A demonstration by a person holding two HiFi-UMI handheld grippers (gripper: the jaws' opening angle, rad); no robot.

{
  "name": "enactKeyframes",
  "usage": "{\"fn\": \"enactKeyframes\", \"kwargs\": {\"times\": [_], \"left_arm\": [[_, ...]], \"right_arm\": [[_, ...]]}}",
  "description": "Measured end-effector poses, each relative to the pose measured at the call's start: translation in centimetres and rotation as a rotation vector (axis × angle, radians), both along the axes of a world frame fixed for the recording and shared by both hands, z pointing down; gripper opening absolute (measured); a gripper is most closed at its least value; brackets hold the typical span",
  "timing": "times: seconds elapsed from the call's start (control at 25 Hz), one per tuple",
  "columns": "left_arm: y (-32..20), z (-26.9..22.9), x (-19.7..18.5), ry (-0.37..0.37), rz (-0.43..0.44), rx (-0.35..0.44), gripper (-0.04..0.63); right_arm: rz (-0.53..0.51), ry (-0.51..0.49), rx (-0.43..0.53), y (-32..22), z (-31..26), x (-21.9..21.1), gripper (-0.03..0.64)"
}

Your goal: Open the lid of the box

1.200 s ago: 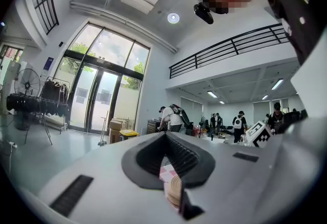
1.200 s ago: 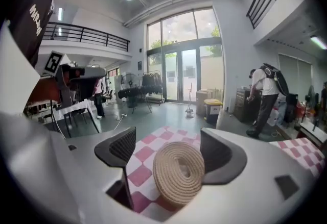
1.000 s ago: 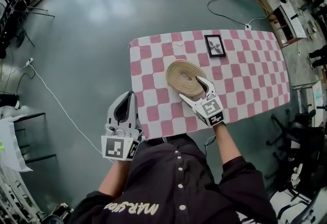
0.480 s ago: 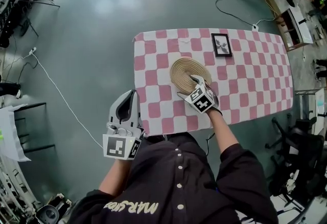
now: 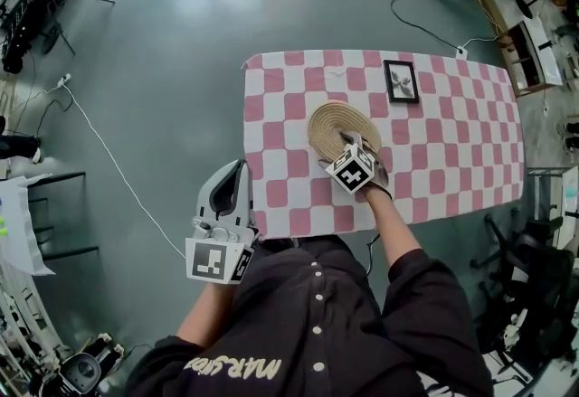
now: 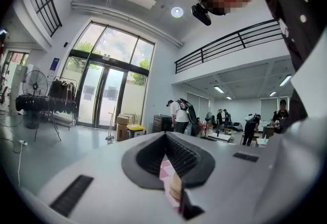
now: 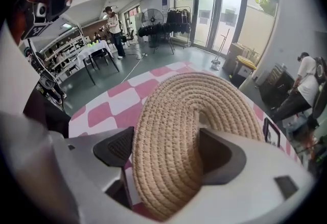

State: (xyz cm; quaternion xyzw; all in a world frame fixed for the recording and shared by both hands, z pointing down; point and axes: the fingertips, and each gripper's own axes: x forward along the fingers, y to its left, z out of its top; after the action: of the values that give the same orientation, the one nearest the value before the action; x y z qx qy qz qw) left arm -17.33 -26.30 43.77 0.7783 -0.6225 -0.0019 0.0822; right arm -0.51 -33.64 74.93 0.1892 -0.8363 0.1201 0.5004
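Note:
A round woven rope lid (image 5: 339,126) lies over the box on the pink-and-white checked table (image 5: 452,160), just left of the middle. My right gripper (image 5: 349,151) reaches over its near rim. In the right gripper view, the lid (image 7: 204,105) fills the space between the jaws, and my right gripper (image 7: 168,151) is shut on its edge, one pad (image 7: 118,147) outside and the other finger (image 7: 218,154) pressed into the coil. The box under the lid is hidden. My left gripper (image 5: 237,169) hangs off the table's left front corner, shut and holding nothing.
A small black picture frame (image 5: 401,80) lies on the cloth beyond the lid. Cables (image 5: 99,160) run over the grey floor to the left and behind the table. Chairs and shelving (image 5: 534,42) stand to the right. Several people stand far off in the hall (image 6: 181,115).
My right gripper has moved forward from the lid's near edge, turned, and closed over its rim. The left gripper has stayed where it was.

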Motion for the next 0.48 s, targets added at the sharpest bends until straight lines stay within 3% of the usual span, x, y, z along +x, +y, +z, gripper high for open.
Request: {"fn": "enactKeyframes", "kwargs": {"times": [0.48], "left_arm": [[0.31, 0.10, 0.08, -0.004, -0.003, -0.009, 0.009]], "right_arm": [[-0.024, 0.085, 0.015, 0.14, 0.50, 0.02, 0.379]]}}
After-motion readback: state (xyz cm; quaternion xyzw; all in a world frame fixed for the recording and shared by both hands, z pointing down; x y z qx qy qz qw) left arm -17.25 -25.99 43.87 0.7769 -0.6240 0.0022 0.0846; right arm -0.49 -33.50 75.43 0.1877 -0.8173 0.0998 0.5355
